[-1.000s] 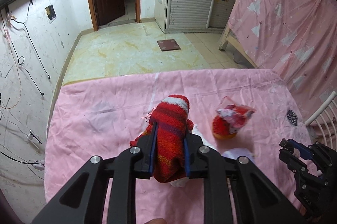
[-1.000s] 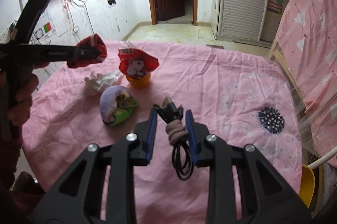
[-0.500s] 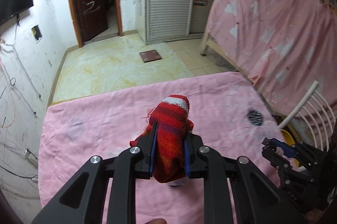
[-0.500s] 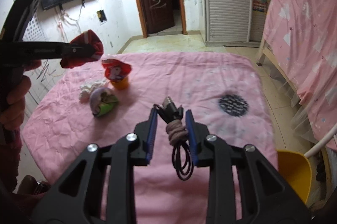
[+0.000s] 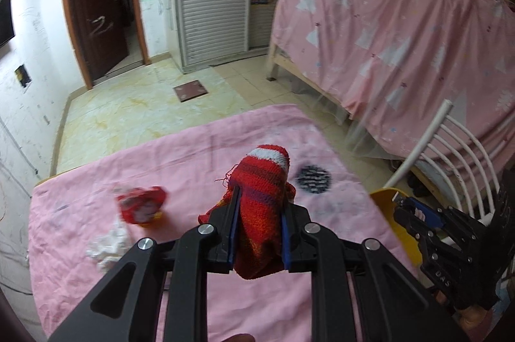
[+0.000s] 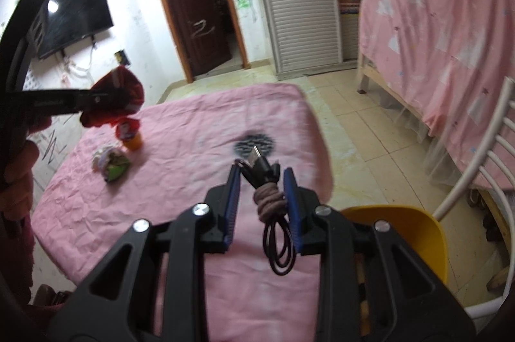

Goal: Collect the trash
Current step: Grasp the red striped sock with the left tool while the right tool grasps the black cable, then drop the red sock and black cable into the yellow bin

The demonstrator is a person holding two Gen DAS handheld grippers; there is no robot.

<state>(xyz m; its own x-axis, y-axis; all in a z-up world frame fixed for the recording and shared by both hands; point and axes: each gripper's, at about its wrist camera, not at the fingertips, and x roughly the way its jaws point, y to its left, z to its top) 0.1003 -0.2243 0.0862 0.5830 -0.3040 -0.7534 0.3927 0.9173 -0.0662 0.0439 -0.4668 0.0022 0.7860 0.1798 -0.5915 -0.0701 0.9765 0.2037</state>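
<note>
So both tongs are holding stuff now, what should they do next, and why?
Probably carry both loads on toward the yellow bin at the table's edge and stop above it. The left tongs are shut on the red knitted sock, the right tongs on the bundled cable, and neither looks to be over the bin yet.

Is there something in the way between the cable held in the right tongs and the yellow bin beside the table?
Nothing visible. The right tongs hold the bundled cable above the table's edge, and the yellow bin lies just beyond to the right with open air between. The white chair stands behind the bin.
</note>
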